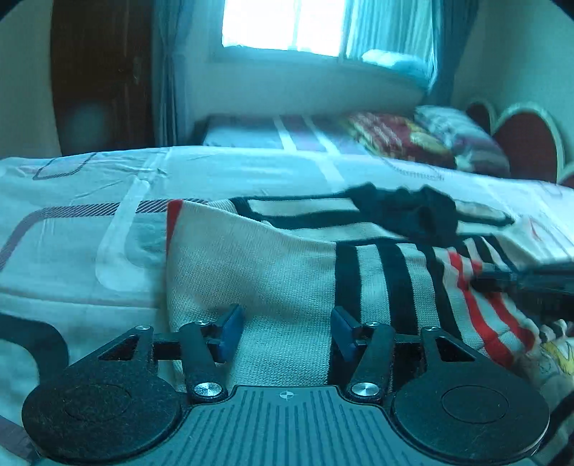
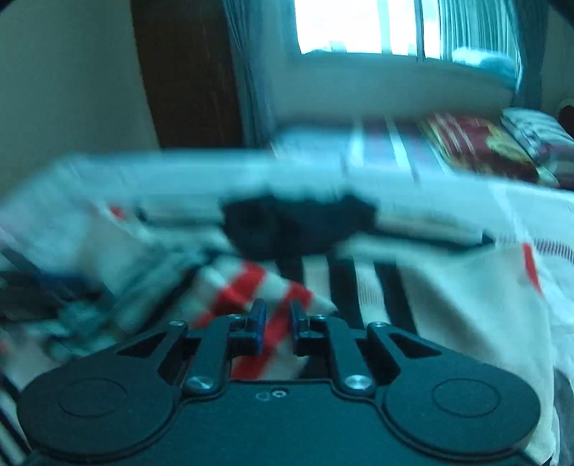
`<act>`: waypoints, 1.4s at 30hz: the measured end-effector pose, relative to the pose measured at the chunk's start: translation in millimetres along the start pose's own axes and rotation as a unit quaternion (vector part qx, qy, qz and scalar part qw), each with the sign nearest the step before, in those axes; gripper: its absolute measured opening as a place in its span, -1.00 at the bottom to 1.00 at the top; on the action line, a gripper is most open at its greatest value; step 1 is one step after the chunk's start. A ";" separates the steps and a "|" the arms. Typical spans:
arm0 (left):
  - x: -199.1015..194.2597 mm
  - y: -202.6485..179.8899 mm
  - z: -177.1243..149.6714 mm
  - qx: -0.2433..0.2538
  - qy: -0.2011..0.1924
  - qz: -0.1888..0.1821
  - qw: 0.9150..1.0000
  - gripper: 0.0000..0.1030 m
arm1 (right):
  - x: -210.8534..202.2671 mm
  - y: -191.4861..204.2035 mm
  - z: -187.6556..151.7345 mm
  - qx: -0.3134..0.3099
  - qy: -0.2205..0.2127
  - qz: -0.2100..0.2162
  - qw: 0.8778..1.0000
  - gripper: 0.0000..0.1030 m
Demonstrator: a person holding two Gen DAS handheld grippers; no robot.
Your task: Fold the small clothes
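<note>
A small cream knit sweater (image 1: 272,265) with black and red stripes lies on the bed, its dark collar (image 1: 405,208) at the far side. My left gripper (image 1: 285,331) is open, its blue pads apart just above the sweater's near edge. In the blurred right wrist view the sweater (image 2: 448,304) fills the middle. My right gripper (image 2: 276,326) has its pads close together around a fold of red-striped cloth (image 2: 265,297). The right gripper also shows in the left wrist view (image 1: 531,283), on the striped sleeve at the right edge.
The bed sheet (image 1: 89,251) is white with rounded grey patterns. Red patterned pillows (image 1: 412,139) and a heart-shaped headboard (image 1: 523,143) stand at the far right. A dark wooden door (image 1: 100,79), curtains and a bright window (image 1: 287,25) are behind.
</note>
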State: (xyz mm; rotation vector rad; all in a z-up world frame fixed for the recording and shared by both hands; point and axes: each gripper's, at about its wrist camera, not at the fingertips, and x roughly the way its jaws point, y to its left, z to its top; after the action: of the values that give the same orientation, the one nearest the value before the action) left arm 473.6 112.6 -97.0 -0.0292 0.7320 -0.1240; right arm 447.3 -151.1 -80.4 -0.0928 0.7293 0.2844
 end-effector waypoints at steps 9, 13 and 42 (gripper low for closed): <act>57.3 34.1 42.5 0.014 0.003 0.006 1.000 0.25 | 24.8 -10.7 11.6 0.016 -0.023 -0.014 1.000 -0.69; 41.7 34.8 49.2 0.013 -0.031 0.004 0.999 0.26 | -2.5 -28.9 11.9 0.022 -0.073 0.002 0.997 -0.68; -12.6 -15.9 -31.8 0.045 -0.026 0.071 0.996 0.82 | -49.0 -58.9 -53.1 0.013 -0.041 -0.038 0.998 -0.47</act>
State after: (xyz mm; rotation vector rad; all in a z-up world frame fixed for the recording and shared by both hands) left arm 441.4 98.9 -111.2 0.1044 0.6739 -0.0211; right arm 395.4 -228.1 -88.0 -0.0837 0.6465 0.2054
